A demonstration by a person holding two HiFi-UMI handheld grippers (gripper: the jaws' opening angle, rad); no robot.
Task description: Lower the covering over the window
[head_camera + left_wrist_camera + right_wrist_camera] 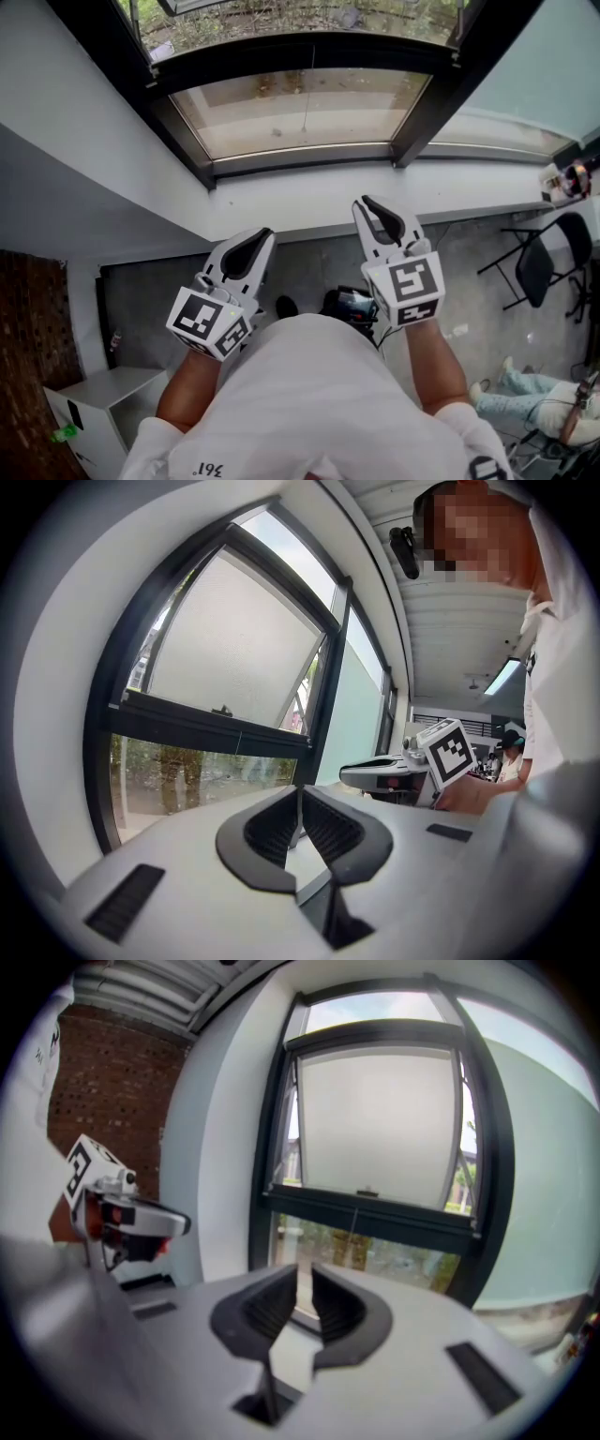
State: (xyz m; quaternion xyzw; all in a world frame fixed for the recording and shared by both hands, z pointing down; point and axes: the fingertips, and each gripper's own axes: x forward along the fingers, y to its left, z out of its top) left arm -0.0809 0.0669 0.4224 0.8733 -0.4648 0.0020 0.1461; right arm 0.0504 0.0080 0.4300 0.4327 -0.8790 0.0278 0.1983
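Nearest us, we are holding the left gripper (300, 789) pinched together on nothing and the right gripper (305, 1267) barely parted, also empty. Far ahead, the pale covering (375, 1119) is filling the upper part of the window (269, 1129). A thin cord (354, 1225), seemingly its pull, is hanging upright over the lower pane (412, 1251), just right of the right gripper's line and nearer that hand.

The grey concrete floor (141, 300) carries a white cabinet (98, 394) at its left edge and a black folding chair (548, 262) at its right.
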